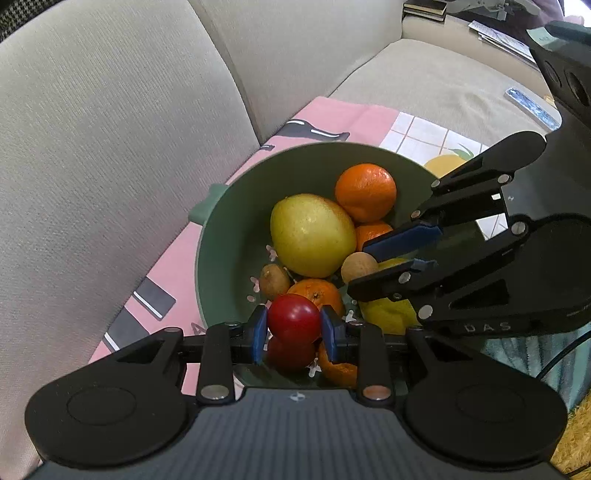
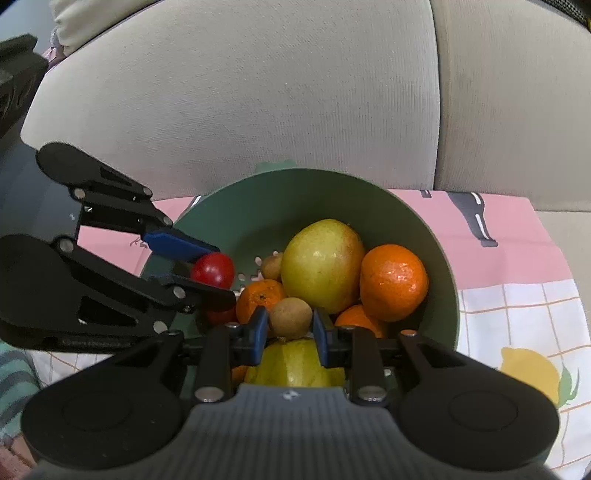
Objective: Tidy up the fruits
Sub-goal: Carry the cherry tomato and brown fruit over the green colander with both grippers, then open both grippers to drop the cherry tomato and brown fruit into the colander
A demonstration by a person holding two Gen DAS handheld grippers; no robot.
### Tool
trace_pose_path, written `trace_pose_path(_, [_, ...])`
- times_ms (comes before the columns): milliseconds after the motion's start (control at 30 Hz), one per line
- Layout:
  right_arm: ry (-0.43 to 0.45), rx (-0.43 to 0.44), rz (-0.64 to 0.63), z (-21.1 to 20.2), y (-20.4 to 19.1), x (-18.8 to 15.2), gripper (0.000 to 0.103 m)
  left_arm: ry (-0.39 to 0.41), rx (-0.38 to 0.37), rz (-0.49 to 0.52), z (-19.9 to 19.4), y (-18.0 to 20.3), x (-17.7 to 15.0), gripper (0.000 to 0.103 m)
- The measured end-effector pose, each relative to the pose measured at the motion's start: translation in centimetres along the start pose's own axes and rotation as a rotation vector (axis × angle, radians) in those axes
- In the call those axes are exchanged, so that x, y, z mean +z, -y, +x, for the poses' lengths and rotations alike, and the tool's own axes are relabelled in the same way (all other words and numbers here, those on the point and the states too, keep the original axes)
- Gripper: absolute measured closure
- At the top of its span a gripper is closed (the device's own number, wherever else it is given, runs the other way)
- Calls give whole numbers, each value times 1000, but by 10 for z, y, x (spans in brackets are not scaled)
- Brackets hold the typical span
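A green bowl [image 1: 221,236] on a pink patterned cloth holds a big yellow-green pear [image 1: 310,236], several oranges [image 1: 365,192], a lemon [image 1: 388,314], small brown fruits [image 1: 274,281] and red fruits. My left gripper [image 1: 294,332] is shut on a small red fruit [image 1: 293,319] above the bowl's near side; it also shows in the right wrist view [image 2: 213,268]. My right gripper [image 2: 289,326] is shut on a small brown fruit [image 2: 290,318], seen in the left wrist view [image 1: 359,266], over the bowl [image 2: 436,236].
The bowl stands on a pink and checked cloth [image 2: 509,258] laid on a beige sofa seat [image 1: 436,81]. The sofa back [image 2: 258,92] rises right behind the bowl. Books and papers [image 1: 495,33] lie at the sofa's far end.
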State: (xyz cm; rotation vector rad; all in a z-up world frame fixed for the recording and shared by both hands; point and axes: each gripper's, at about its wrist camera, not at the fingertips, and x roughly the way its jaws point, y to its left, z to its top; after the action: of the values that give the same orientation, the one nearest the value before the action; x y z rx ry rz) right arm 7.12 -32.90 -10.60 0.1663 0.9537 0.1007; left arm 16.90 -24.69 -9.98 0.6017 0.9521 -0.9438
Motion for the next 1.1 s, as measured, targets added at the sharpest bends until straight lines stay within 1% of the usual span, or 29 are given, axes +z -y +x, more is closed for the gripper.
trace_pose_path(133, [-20,9,13,3,1,0,79,-7,-6,0,5,0,-1,69])
trace_pose_path(233, [-17,10,26,2,1,-1,77,0,-15,-2,6,0,-2,69])
trace_pose_path(400, [-15,2,46,2,8,1,72,-6,-14,19,9,3,0,67])
trace_pose_path(467, [-10,-7,52,-1,8,2,68,-7,-7,19,10,4,0,63])
trace_pose_path(500, [-7,-11,58,-2,9,2,66,-7,-8,18,10,4,0,63])
trace_pose_path(600, [0,-12,82,-4,13,2,65,1,-16,2,9,3,0,59])
trace_pose_path(667, [6,-15,91,-7,13,2,62,5,-17,-2,6,2,0,55])
trace_pose_path(733, [16,-22,93,-10,12,2,57,9,-13,1,2,3,-1,48])
trace_pose_path(767, [19,-24,94,-12,12,3,57,15,-10,4,-2,3,-1,47])
trace_pose_path(867, [38,-30,103,-20,10,6,49,31,-1,17,-15,5,-2,45])
trace_pose_path(900, [48,-32,110,-23,9,7,46,40,6,21,-19,6,-1,43])
trace_pose_path(1000, [94,-35,132,-39,5,13,38,79,52,13,-38,8,0,38])
trace_pose_path(1100, [148,-40,141,-58,-1,18,32,131,100,-29,-63,7,-2,36])
